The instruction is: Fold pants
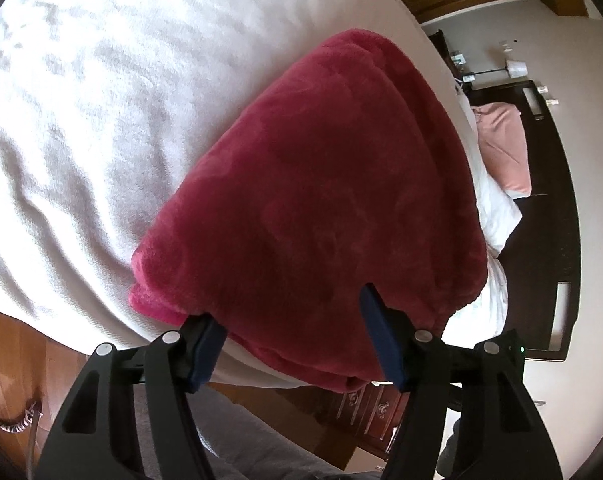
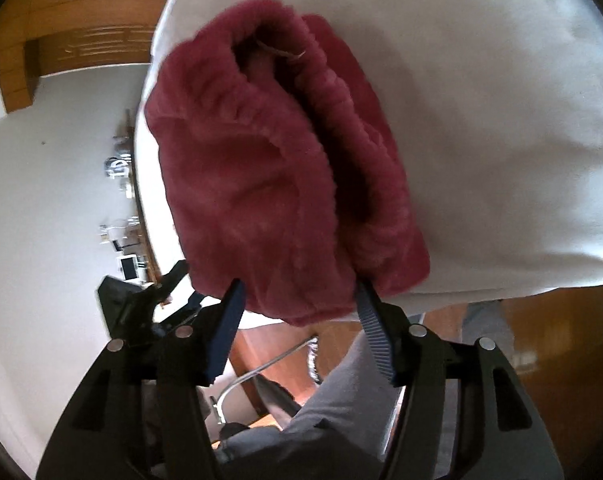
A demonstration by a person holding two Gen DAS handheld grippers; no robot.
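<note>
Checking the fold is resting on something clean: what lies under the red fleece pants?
The folded red fleece pants lie on a white bedspread, near its edge. Whatever sits directly beneath the fabric is covered.

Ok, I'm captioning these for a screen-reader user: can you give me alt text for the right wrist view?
Dark red fleece pants, folded into a bundle with the gathered waistband facing the camera, lie on a white bedspread near its edge. The right gripper sits at the bundle's near end, jaws open on either side of it. Wooden floor shows below.
</note>
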